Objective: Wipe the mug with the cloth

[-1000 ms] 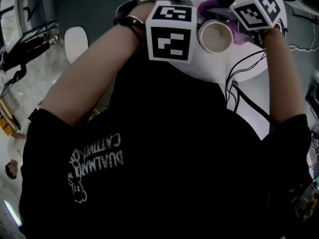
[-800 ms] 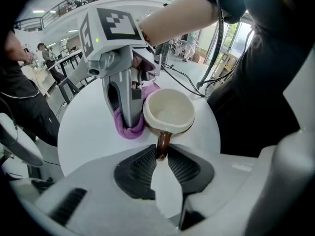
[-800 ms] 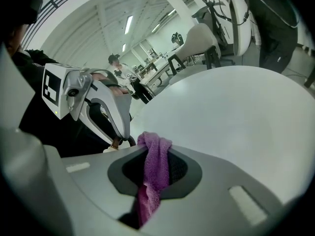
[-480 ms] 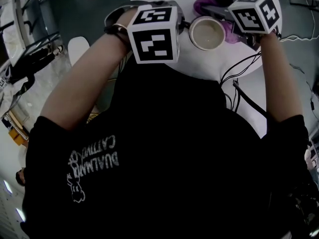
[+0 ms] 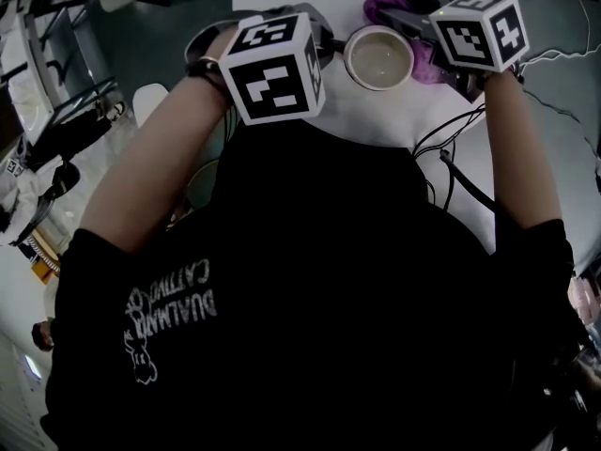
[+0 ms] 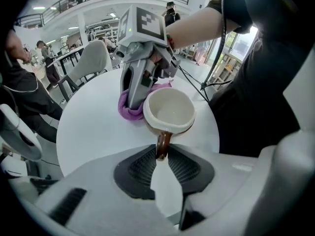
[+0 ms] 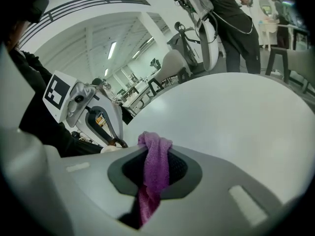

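Counted one mug (image 5: 378, 57), one purple cloth (image 7: 156, 167), one round white table (image 5: 376, 125). Two grippers were present: left gripper (image 6: 164, 157), right gripper (image 7: 156, 156). Marker cubes (image 5: 275, 69) numbered two, one per gripper.

Head camera steeply down; cameras on left claw (image 6: 162, 157) and right claw (image 7: 156, 165), close, opposed across one shared table (image 6: 88, 127).

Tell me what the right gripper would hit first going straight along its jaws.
Most likely the mug, held by its handle in the left gripper; the purple cloth clamped in the right gripper sits between them. Depth is hard to judge.
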The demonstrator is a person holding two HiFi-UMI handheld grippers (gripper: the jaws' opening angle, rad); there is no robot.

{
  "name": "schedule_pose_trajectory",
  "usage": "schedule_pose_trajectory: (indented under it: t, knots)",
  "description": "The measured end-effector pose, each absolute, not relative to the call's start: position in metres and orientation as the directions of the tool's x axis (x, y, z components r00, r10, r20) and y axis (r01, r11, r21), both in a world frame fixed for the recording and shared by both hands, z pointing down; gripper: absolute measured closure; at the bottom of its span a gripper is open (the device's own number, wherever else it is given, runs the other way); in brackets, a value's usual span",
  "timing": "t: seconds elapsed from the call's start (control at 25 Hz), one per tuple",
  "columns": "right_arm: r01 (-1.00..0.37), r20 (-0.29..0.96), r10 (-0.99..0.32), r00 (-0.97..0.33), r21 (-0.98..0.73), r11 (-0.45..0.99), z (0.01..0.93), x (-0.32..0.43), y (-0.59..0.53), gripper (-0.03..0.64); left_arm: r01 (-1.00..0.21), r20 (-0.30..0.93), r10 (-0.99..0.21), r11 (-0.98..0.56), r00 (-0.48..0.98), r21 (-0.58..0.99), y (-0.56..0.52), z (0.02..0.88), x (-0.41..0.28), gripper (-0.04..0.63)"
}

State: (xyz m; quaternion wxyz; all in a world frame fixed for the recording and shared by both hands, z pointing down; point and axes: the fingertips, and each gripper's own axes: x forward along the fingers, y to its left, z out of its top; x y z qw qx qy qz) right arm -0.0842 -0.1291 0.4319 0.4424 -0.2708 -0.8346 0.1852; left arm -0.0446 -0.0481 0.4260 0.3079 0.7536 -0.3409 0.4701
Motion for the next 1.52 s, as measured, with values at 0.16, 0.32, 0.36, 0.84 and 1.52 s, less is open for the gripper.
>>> schedule_pose_trajectory:
  t: [0.16, 0.32, 0.36, 0.84, 1.52]
  knots:
    - [0.246, 0.624, 0.551, -0.553, -0.51, 0.824, 0.434, -0.069, -0.15, 0.581, -0.804, 0.921, -0.219, -0.576, 0.323, 0.145, -0.061, 0.43, -0.033, 0.515]
    - [0.218, 0.607, 0.484, -0.63, -0.46, 0.861, 0.433, -0.055, -0.166, 0.583, -0.811, 0.921, -0.221, -0.567, 0.32, 0.146, -0.072, 0.432, -0.023, 0.514]
    - [0.206, 0.608, 0.473, -0.638, -0.457, 0.865, 0.432, -0.058, -0.165, 0.581, -0.812, 0.921, -0.222, -0.565, 0.321, 0.147, -0.069, 0.431, -0.026, 0.514]
    - [0.023, 0.595, 0.395, -0.699, -0.534, 0.845, 0.436, -0.028, -0.162, 0.581, -0.811, 0.927, -0.21, -0.567, 0.311, 0.144, -0.052, 0.433, -0.021, 0.514]
    - [-0.135, 0.576, 0.293, -0.763, -0.585, 0.8, 0.433, -0.021, -0.18, 0.581, -0.819, 0.933, -0.204, -0.557, 0.298, 0.14, -0.063, 0.429, -0.036, 0.512]
